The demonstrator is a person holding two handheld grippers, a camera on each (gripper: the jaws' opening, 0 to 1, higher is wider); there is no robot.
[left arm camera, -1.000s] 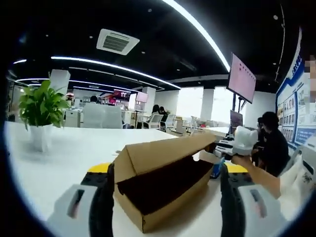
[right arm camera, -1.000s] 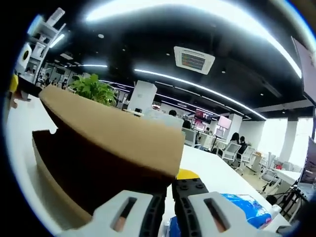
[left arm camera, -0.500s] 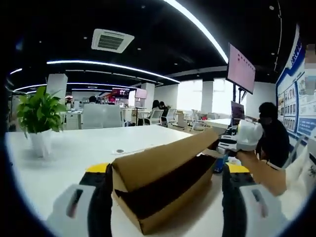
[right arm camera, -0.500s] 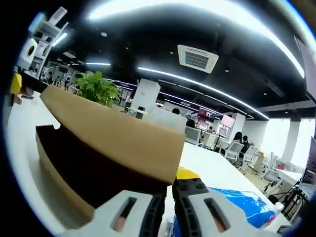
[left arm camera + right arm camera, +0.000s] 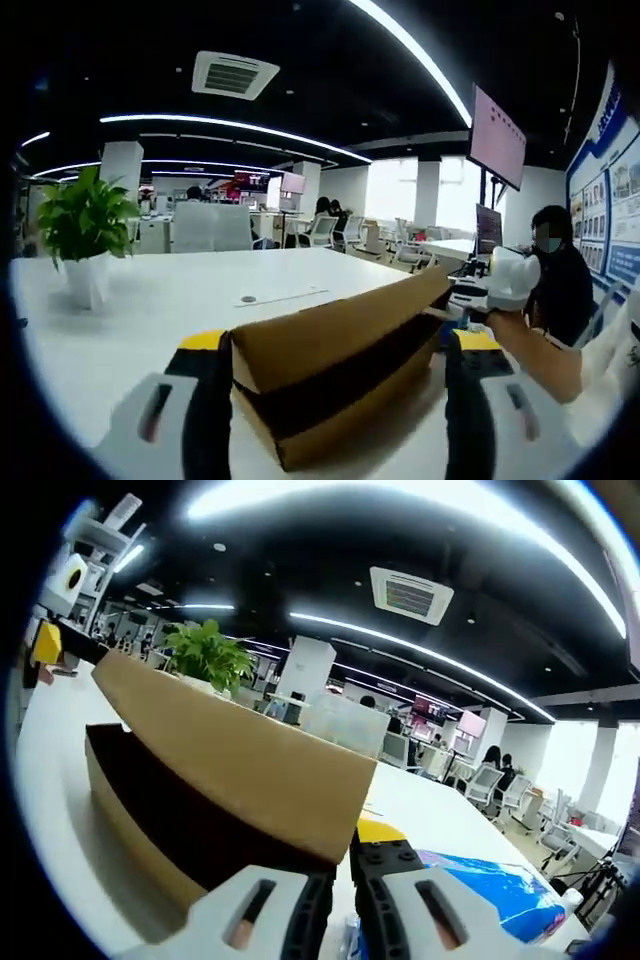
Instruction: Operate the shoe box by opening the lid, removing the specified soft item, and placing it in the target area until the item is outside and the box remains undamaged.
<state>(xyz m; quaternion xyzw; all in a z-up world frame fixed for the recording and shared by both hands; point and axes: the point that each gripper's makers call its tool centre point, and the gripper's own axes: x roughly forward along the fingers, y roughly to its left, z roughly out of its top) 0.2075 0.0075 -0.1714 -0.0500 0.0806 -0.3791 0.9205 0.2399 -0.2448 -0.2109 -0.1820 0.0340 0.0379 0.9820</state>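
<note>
Right gripper view, lower centre: right gripper (image 5: pixel 340 905) fingers pinch the shoe box lid (image 5: pixel 240 765) ajar; left gripper (image 5: pixel 335 420), fingers wide, straddles the box (image 5: pixel 330 385) on the bench (image 5: pixel 170 300).

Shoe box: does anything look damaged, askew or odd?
No damage shows. The box sits flat on the table; its lid is half-raised, pinched at one end by the right tool. What's inside is too dark to tell.

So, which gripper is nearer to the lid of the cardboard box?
Right. The right gripper is closed on the lid edge; the left gripper stands open, short of the box, its jaws apart.
</note>
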